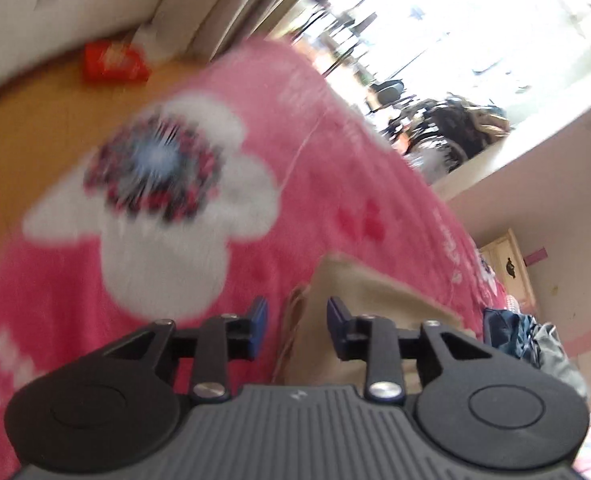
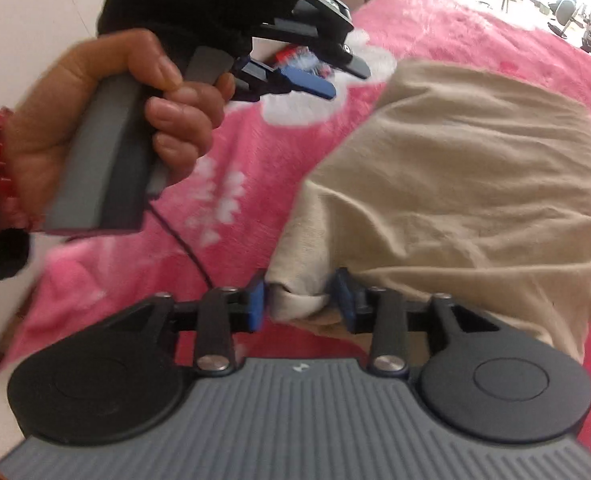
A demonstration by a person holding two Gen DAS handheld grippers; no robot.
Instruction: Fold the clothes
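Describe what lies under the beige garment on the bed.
The beige garment rests on a pink blanket with white flower prints. Whatever lies beneath its folded layers is covered.

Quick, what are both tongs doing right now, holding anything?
Left tongs: open, an edge of the beige garment between the pads, not pinched.
Right tongs: open, a garment corner between the pads, apparently released.

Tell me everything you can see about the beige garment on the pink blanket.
The beige garment looks like soft, thin woven cloth, plain and wrinkled. It lies folded over into a rough rectangular bundle on the pink fleece blanket, which has white flower shapes. Its near corner bunches between the blue pads of the right tool, whose jaws stand apart; whether the pads touch it is unclear. In the left wrist view an edge lies under the left tool, also open. What kind of garment it is cannot be told.
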